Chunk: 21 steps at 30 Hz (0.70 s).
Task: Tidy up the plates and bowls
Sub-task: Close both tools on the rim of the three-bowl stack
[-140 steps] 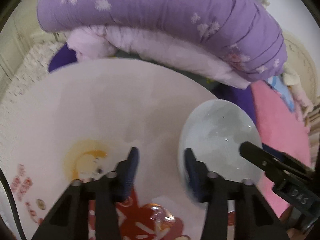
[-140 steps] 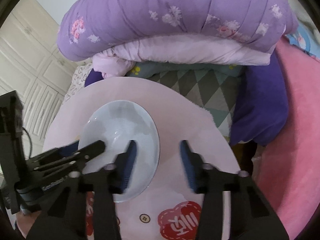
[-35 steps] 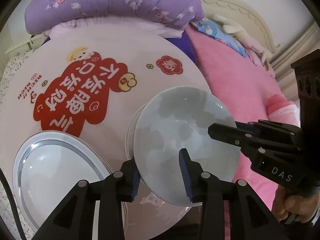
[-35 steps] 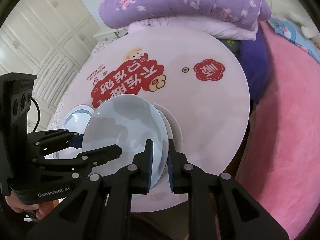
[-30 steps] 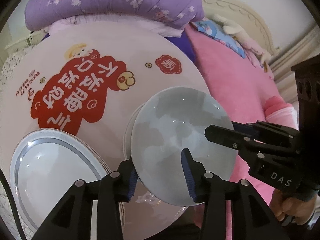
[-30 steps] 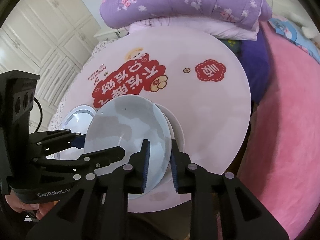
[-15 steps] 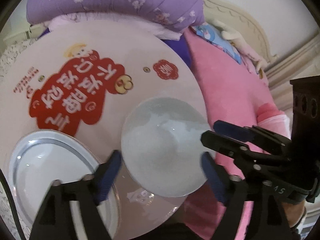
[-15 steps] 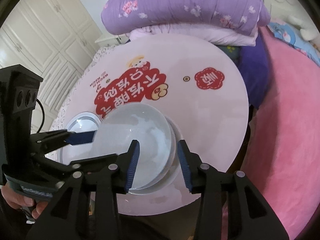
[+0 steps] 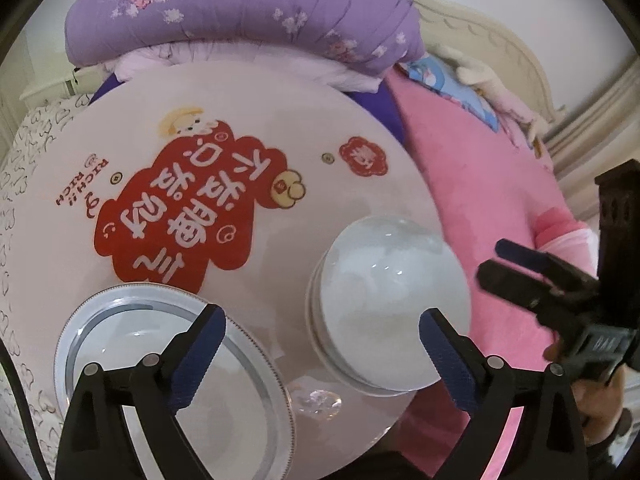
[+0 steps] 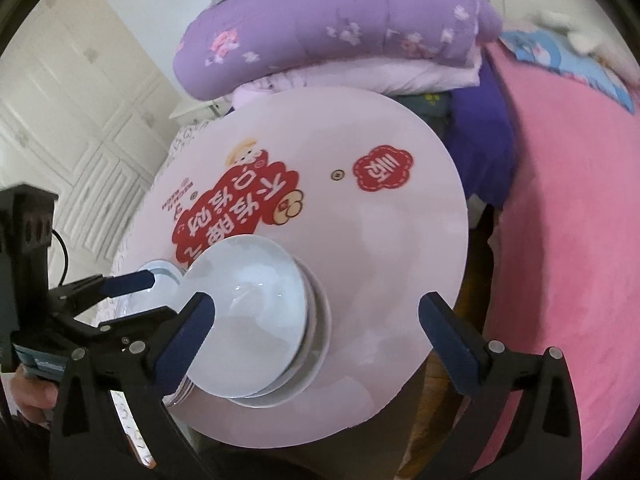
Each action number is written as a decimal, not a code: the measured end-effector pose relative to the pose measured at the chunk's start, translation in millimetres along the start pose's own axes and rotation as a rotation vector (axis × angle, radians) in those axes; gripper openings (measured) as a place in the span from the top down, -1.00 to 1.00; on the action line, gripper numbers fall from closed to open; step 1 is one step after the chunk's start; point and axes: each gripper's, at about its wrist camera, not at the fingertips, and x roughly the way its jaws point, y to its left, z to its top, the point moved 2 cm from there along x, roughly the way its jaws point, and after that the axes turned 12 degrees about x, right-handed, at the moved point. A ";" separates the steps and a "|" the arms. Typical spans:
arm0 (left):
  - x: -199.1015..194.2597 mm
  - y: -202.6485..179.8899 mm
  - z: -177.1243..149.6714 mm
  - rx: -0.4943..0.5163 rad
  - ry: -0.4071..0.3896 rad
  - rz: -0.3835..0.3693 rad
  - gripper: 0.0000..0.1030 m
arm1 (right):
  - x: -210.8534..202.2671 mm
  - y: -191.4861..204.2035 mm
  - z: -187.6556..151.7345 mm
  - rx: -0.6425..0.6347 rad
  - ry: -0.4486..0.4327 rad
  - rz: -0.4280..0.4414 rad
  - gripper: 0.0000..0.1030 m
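A pale blue bowl [image 9: 394, 300] sits nested on a white dish near the round table's near right edge; it also shows in the right wrist view [image 10: 252, 316]. A silver-rimmed plate [image 9: 168, 368] lies at the near left of the table [image 9: 280, 128]. My left gripper [image 9: 320, 346] is wide open and empty, above and short of the plate and bowl. My right gripper [image 10: 316, 328] is wide open and empty, pulled back from the bowl. The right gripper shows at the right in the left wrist view [image 9: 532, 276].
The pink round table [image 10: 400, 240] bears a red printed design [image 9: 192, 216]. A purple quilt [image 9: 248, 12] is piled behind it. A pink blanket [image 10: 568, 240] lies to the right. White cupboards [image 10: 80, 92] stand at the left.
Both grippers carried the blue bowl to the near right, set it on the white dish, opened wide and drew back from it.
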 end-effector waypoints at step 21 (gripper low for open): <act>52.7 3.1 -8.5 -0.060 0.114 -0.183 -0.86 | 18.0 -13.2 -2.3 0.048 0.055 0.006 -1.00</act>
